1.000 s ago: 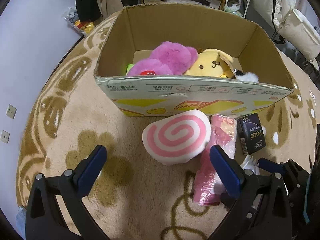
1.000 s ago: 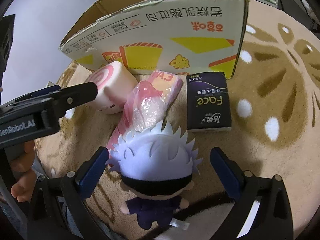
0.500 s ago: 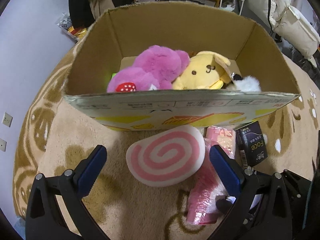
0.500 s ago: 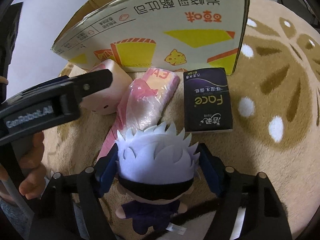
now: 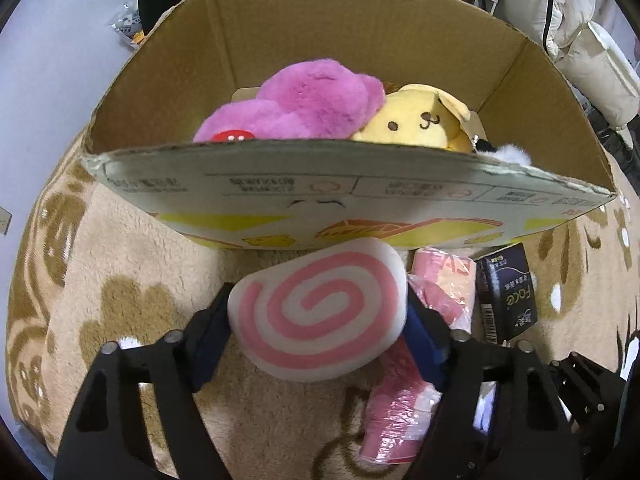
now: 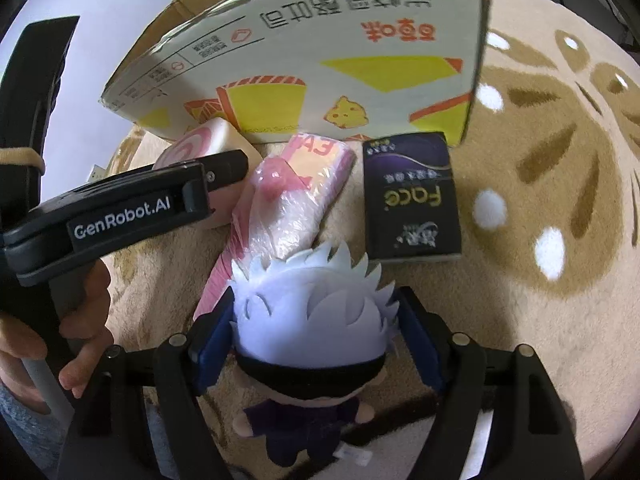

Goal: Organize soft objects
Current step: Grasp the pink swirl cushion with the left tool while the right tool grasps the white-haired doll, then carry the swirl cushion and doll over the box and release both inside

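My left gripper (image 5: 318, 320) is shut on a white cushion with a pink swirl (image 5: 320, 312), just in front of the cardboard box (image 5: 320, 196); the cushion also shows in the right wrist view (image 6: 208, 144). The box holds a pink plush (image 5: 304, 100) and a yellow dog plush (image 5: 420, 120). My right gripper (image 6: 316, 320) is shut on the head of a white-haired doll (image 6: 312, 320) with a black blindfold, over the rug. The left gripper's body (image 6: 132, 208) shows in the right wrist view.
A pink plastic-wrapped pack (image 6: 288, 208) and a dark tissue pack (image 6: 412, 200) lie on the beige patterned rug (image 6: 560, 200) before the box. They also show in the left wrist view, pack (image 5: 404, 408) and tissues (image 5: 508, 292). Shelves and white bedding (image 5: 580, 32) stand behind.
Both grippers have closed: the left on the swirl cushion after moving toward the box, the right on the doll's head.
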Motion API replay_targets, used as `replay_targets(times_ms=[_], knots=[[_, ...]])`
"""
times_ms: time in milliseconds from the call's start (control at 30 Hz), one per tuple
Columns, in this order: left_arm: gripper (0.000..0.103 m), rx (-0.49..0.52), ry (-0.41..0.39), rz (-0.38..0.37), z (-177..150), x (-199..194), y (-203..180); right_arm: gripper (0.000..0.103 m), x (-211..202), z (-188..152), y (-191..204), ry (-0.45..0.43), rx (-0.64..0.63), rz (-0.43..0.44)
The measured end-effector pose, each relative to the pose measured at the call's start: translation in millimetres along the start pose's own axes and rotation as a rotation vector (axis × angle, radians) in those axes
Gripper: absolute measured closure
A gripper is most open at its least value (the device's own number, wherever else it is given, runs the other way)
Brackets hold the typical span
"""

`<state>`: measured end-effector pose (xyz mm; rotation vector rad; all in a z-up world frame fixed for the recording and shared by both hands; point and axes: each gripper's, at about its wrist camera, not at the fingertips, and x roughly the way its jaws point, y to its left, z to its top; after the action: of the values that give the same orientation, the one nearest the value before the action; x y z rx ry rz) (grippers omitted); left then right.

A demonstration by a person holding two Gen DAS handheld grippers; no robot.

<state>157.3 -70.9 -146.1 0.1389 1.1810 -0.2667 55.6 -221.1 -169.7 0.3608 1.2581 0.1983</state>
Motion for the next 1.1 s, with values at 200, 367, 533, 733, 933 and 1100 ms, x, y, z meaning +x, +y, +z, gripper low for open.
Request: replay_targets(times_ms=[200,367,533,733,933,1100], knots=[[0.046,-0.006,0.005,-0.010,-3.2,-4.3,3.0,0.023,-8.0,-5.4,-1.4,0.031,0.010,-0.012],[0.058,-0.031,-0.008,-0.001,-7.6,-13.7,11.2,0.034,-10.3,-5.8,4.1,0.013,-0.018,-0.021],[0.063,-0.032,-0.027,0.000,-11.0,-23.2,14.1,0.034,-21.3,-4.8,8.7,-0.057,-0.048,-0.040],[0.063,-0.040,-0.072,0.023,-20.8,-46.0,15.7,0.034,-51.6,-0.5,5.6,-0.212,-0.053,-0.067],[0.062,-0.023,-0.132,0.062,-37.4,-78.1,16.3,0.034,-77.6,3.8,-3.4,-0.299,-0.073,-0.098],[0.062,-0.013,-0.202,0.087,-38.9,-105.2,18.6,0.034,-91.1,1.9,8.9,-0.356,-0.091,-0.105]])
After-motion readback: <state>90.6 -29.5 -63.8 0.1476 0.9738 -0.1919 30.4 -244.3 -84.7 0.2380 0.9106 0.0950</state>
